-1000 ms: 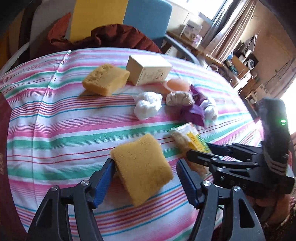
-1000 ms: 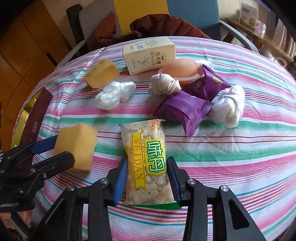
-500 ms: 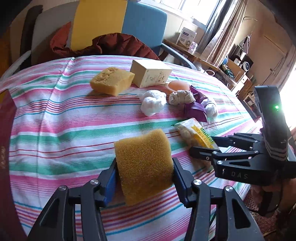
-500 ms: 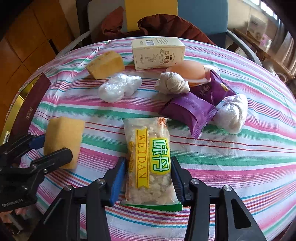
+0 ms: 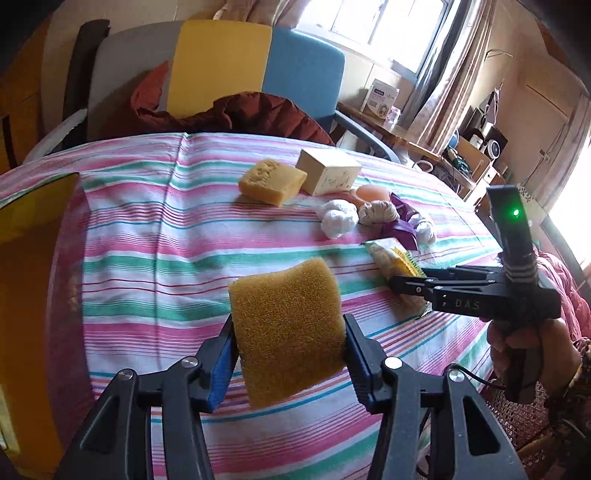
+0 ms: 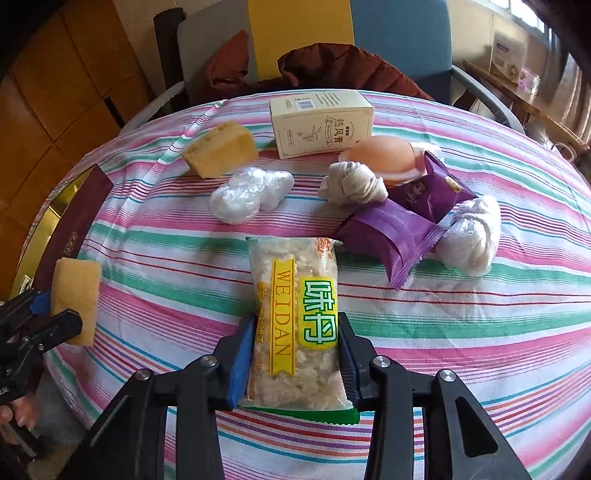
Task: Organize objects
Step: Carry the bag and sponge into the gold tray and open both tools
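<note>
Striped tablecloth covers the table. Far edge: cream box, cake-like sponge block just left of it. Mid-table cluster: purple packets, white wads, knotted cloth. Left gripper is clamped on the yellow sponge, lifted off the cloth near the left edge. Right gripper jaws are closing, pads pressing the snack packet at the near edge.

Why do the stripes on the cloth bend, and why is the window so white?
Left wrist view: the fisheye lens bows the striped tablecloth, and the window is overexposed, its daylight washing out detail. Right wrist view: the same bulge, dark corners, and even, sharp light on the snack packet.
</note>
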Motion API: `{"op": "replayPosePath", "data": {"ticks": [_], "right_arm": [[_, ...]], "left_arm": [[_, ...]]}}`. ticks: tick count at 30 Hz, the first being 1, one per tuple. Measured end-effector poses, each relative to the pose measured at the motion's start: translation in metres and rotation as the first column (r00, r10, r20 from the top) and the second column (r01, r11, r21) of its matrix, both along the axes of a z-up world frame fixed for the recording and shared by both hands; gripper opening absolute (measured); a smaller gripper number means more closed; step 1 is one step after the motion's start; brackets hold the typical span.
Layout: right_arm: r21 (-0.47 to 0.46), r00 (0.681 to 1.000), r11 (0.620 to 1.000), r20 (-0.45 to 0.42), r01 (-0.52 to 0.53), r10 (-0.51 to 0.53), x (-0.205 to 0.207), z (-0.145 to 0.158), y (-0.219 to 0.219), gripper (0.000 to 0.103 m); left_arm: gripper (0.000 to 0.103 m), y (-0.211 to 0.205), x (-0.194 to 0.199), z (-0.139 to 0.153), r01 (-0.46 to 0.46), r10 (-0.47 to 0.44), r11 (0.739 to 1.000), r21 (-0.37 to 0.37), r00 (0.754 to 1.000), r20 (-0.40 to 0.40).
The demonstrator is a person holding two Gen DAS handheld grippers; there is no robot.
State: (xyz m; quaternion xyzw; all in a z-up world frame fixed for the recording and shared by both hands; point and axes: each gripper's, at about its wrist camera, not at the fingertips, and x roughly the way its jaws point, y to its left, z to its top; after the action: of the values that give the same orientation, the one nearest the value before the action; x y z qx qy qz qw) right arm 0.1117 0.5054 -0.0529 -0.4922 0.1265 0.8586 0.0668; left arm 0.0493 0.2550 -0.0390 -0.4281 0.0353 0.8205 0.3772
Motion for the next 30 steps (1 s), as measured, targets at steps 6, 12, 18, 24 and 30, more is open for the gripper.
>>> {"op": "replayPosePath", "data": {"ticks": [6, 12, 18, 24, 30], "right_arm": [[-0.048, 0.998, 0.998, -0.034, -0.047, 0.045, 0.000, 0.000, -0.017, 0.042], [-0.076, 0.987, 0.989, -0.112, -0.124, 0.115, 0.000, 0.009, -0.042, 0.042], [-0.080, 0.973, 0.985, -0.187, -0.154, 0.137, 0.003, 0.024, -0.064, 0.042], [-0.110, 0.958, 0.980, -0.254, -0.168, 0.135, 0.002, 0.042, -0.087, 0.042], [-0.160, 0.935, 0.955, -0.295, -0.249, 0.194, -0.012, 0.058, -0.131, 0.042]], "left_arm": [[0.054, -0.030, -0.002, 0.020, -0.051, 0.051, 0.998, 0.023, 0.998, -0.039], [0.054, -0.077, -0.016, 0.032, -0.149, 0.151, 0.988, 0.037, 0.988, -0.033], [0.054, -0.124, -0.037, 0.026, -0.236, 0.236, 0.972, -0.016, 0.972, 0.000], [0.054, -0.169, -0.061, 0.009, -0.315, 0.321, 0.947, -0.067, 0.941, 0.108], [0.054, -0.192, -0.069, 0.000, -0.346, 0.362, 0.928, -0.137, 0.924, 0.126]]}}
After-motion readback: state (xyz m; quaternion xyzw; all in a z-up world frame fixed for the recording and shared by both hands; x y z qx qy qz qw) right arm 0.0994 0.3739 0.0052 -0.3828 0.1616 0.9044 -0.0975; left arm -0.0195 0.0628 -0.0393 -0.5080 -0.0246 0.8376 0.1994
